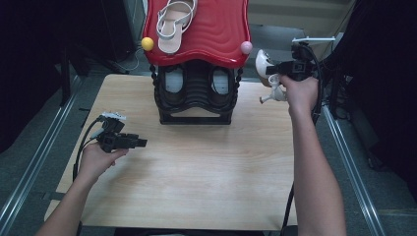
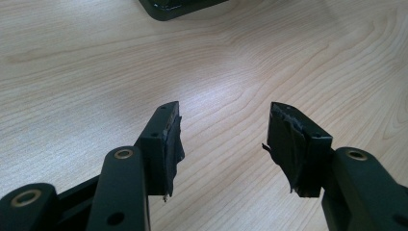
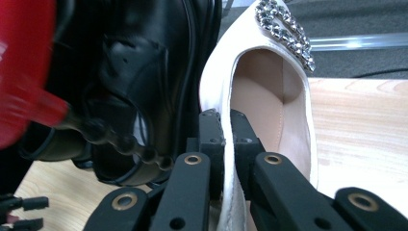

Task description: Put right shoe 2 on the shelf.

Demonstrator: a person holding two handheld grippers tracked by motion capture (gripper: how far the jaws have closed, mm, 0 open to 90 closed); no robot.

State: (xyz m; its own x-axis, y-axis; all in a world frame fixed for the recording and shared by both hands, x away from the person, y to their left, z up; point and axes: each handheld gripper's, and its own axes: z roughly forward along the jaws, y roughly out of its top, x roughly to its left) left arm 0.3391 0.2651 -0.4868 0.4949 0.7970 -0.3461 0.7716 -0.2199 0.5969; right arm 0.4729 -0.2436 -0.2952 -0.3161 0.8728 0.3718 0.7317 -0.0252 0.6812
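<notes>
My right gripper (image 1: 275, 69) hangs in the air at the right of the shoe rack, shut on the side wall of a white shoe (image 1: 268, 73). In the right gripper view the jaws pinch the shoe's (image 3: 269, 96) rim, and a row of clear stones (image 3: 284, 29) decorates its toe. A white strappy sandal (image 1: 173, 22) lies on the rack's red top (image 1: 216, 29). The black lower rack (image 1: 196, 93) holds dark shoes (image 3: 130, 82) in its openings. My left gripper (image 1: 142, 143) rests low over the table's left side, open and empty, as its own view confirms (image 2: 221, 139).
The wooden table (image 1: 196, 172) has bare room in front of the rack. A yellow ball (image 1: 147, 44) and a pink ball (image 1: 246, 47) cap the red top's front corners. Metal rails (image 1: 344, 147) run along both table sides.
</notes>
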